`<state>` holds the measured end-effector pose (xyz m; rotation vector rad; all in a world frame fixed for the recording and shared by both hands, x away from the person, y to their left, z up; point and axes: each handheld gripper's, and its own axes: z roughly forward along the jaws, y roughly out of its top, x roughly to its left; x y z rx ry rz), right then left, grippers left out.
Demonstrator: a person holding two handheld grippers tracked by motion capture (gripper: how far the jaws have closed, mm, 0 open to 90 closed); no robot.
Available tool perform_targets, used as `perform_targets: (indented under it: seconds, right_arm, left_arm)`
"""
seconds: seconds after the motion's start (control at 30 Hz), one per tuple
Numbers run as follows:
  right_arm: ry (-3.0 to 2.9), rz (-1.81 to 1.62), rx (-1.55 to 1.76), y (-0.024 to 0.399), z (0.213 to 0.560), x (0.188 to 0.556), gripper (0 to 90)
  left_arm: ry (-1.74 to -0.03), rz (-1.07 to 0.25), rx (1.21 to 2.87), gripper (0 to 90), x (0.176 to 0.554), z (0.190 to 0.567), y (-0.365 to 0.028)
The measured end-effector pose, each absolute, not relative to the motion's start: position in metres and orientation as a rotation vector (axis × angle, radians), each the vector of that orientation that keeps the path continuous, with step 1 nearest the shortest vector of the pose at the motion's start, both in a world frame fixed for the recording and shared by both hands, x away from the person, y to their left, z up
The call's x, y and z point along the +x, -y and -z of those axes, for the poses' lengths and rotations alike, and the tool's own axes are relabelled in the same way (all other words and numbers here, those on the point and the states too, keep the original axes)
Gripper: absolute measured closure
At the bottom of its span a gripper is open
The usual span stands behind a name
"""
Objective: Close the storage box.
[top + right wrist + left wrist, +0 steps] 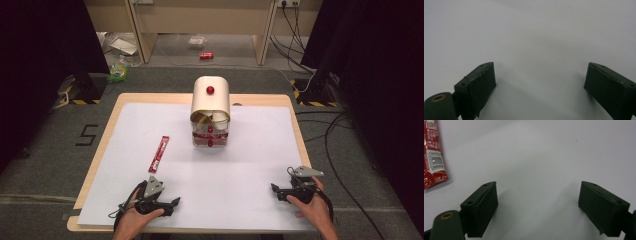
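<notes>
Both my jaws open and empty, low over the white surface (250,150).
The box (210,114) stands mid-surface, far ahead; the flat sachet (159,153) lies near my left gripper (172,204) and could slide when pinched. Right gripper (276,192) idles.

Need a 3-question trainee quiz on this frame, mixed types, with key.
1. True or false: the left tongs are shut on the red sachet.
2. The sachet lies nearest which tongs? A) left B) right
3. Fill in: the cream container has a red ____ on top.

Key: 1 false, both tongs are open and hold nothing. 2 A. 3 knob.
</notes>
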<state>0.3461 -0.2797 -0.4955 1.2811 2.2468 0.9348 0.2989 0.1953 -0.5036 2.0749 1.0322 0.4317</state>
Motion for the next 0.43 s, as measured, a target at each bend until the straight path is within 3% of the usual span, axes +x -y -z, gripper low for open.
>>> perform_targets:
  seconds: [0.43]
  right_arm:
    - [-2.246,-0.935,1.284,0.2795,0.4955,0.3459,10.2]
  left_arm:
    - [-1.033,-0.415,2.071,14.6,0.2998,0.5038,-0.1961]
